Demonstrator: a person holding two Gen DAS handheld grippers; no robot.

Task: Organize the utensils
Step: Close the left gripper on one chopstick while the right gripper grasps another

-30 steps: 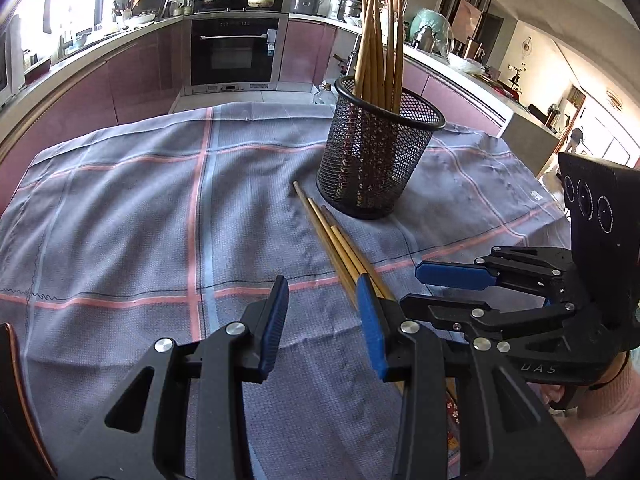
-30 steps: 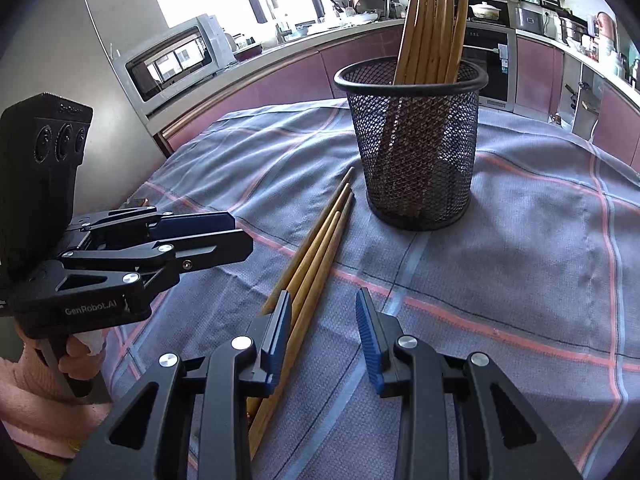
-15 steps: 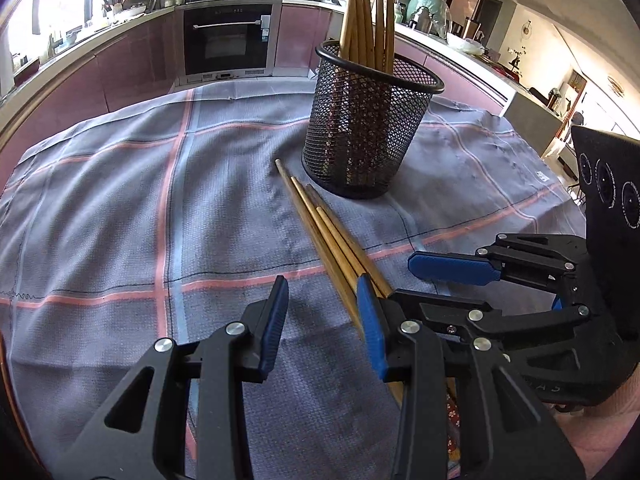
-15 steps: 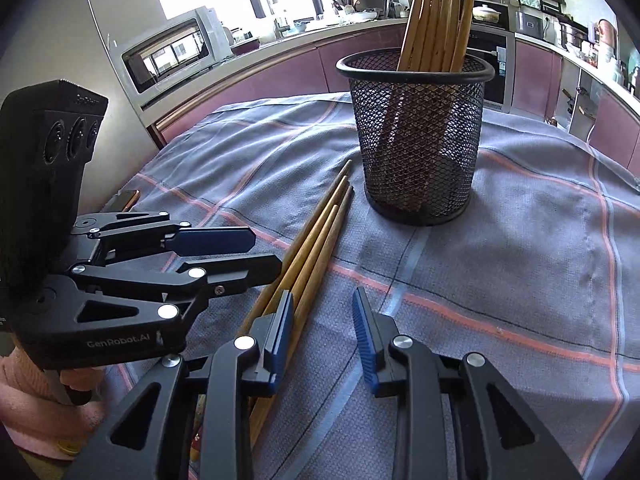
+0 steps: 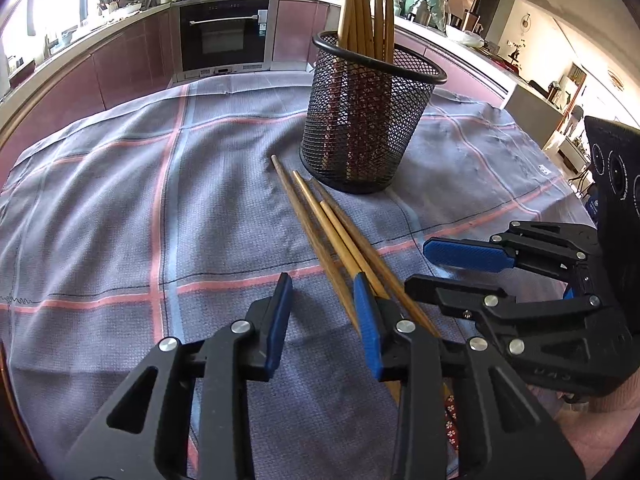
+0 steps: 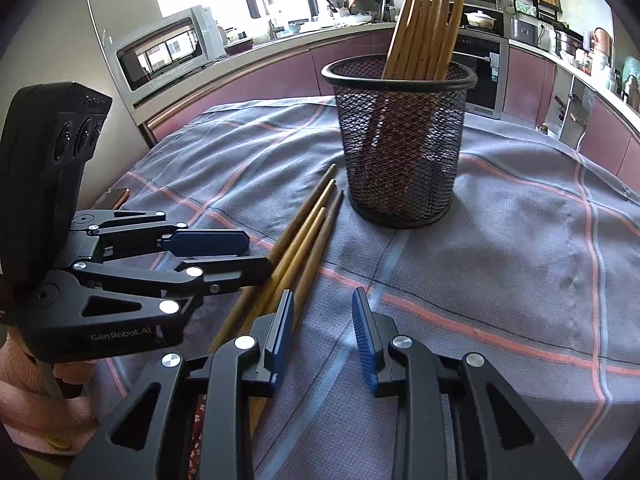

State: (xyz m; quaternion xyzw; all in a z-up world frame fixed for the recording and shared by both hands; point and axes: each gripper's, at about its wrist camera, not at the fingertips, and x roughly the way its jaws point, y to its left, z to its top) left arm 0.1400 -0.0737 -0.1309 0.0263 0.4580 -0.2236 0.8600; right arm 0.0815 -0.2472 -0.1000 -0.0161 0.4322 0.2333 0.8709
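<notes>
Several loose wooden chopsticks (image 5: 320,216) (image 6: 308,224) lie side by side on the checked cloth, tips toward a black mesh cup (image 5: 360,128) (image 6: 404,152) that holds several more chopsticks (image 5: 364,0) (image 6: 428,20). My left gripper (image 5: 322,316) (image 6: 256,254) hovers low over their near half. Its jaws are closing, the pads apart, and the sticks run under its right finger. My right gripper (image 6: 322,328) (image 5: 428,268) faces it from the other side. Its jaws are closing too, nothing pressed, and the sticks pass under its left finger.
The grey-blue cloth (image 5: 120,208) covers the whole table. A brown flat object (image 6: 116,196) lies at the table's left edge. A person's pink sleeve (image 6: 24,380) shows behind the left gripper. An oven (image 5: 224,36), counters and a microwave (image 6: 160,52) stand beyond.
My left gripper has come forward and down toward the loose chopsticks, so the cup looks nearer. Both pairs of jaws have narrowed a little. The right gripper has kept its place.
</notes>
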